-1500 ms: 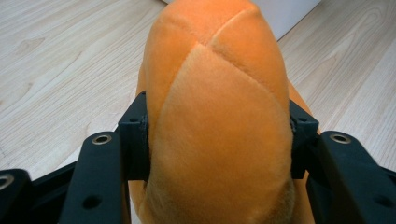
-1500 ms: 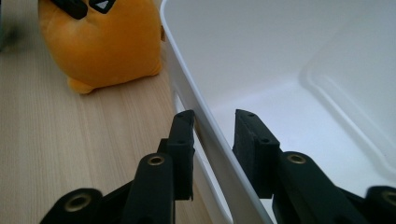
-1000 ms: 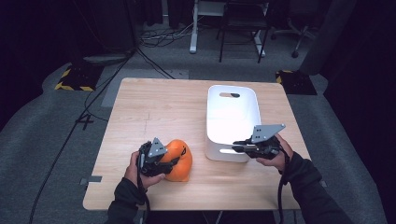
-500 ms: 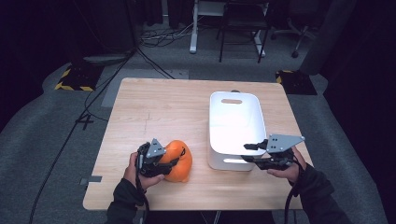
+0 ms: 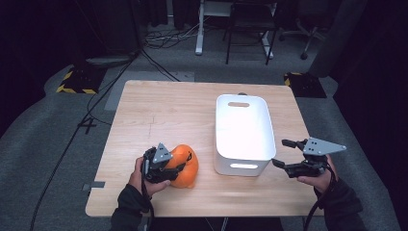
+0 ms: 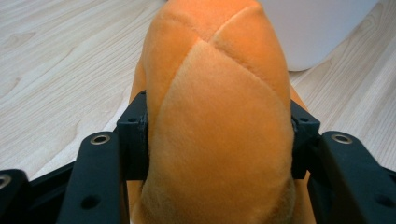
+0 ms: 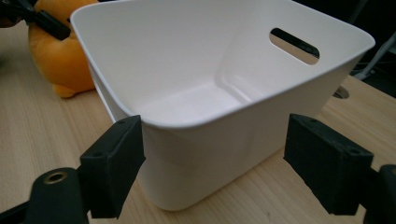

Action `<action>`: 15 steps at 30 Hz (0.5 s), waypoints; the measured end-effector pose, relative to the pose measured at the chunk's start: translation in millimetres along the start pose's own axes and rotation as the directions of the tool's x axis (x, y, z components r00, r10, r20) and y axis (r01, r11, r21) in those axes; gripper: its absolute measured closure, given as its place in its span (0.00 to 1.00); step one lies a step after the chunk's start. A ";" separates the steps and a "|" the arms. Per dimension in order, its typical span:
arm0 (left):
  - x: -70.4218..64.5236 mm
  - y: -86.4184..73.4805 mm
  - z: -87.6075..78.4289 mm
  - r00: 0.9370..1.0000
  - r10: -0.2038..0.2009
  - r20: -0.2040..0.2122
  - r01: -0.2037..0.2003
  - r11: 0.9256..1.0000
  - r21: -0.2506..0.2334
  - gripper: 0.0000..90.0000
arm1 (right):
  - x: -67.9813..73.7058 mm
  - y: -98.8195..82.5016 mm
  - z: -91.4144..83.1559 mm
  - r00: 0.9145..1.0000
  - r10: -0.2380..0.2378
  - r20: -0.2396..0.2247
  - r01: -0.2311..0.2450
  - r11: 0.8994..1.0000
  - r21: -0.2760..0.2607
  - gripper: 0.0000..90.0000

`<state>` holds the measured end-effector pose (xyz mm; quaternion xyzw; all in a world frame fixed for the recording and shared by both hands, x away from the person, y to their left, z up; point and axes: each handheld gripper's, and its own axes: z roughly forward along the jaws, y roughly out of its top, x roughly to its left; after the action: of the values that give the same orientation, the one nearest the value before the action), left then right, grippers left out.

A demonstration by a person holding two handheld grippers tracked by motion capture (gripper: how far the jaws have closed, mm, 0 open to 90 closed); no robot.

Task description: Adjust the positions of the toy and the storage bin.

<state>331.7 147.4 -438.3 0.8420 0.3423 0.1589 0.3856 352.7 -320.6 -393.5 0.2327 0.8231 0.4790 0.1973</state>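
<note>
An orange plush toy [image 5: 190,173] [image 6: 215,116] lies on the wooden table [image 5: 159,115] near its front edge. My left gripper [image 5: 182,162] [image 6: 217,135] is shut on it, with both pads pressed into its sides. A white plastic bin [image 5: 240,168] [image 7: 210,149] with handle slots stands empty to the right of the toy [image 7: 60,51]. My right gripper [image 5: 280,152] [image 7: 219,161] hangs just right of the bin's near right corner. Its jaws have just been opening and stand wide apart, pressing on nothing.
The table's right edge [image 5: 300,144] runs close by my right hand. Bare wood lies behind the toy and left of the bin. Beyond the table are grey floor, cables [image 5: 159,62] and chair legs [image 5: 250,43].
My right gripper has left the bin's near rim, moved right and opened. The bin now sits slightly nearer the front edge. The left gripper and the toy have not moved.
</note>
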 end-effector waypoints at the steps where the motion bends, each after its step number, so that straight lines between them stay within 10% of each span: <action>1: -0.9 0.7 0.6 1.000 0.003 -0.002 -0.003 1.000 0.000 0.47 | -2.5 -3.4 -0.7 1.000 0.012 0.008 -0.012 1.000 -0.003 0.24; 8: -1.1 0.3 1.5 1.000 0.005 -0.002 -0.005 1.000 -0.006 0.47 | -15.4 -34.3 9.6 0.995 0.055 0.080 -0.064 0.992 0.105 0.26; 15: -3.0 -0.3 2.1 1.000 0.015 -0.008 -0.015 1.000 -0.012 0.47 | -33.9 -81.3 25.6 0.983 0.135 0.120 -0.161 0.956 0.244 0.26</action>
<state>330.5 144.3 -439.9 0.8416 0.3365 0.1670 0.3881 378.6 -357.3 -473.4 0.3414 0.8463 0.3712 0.1714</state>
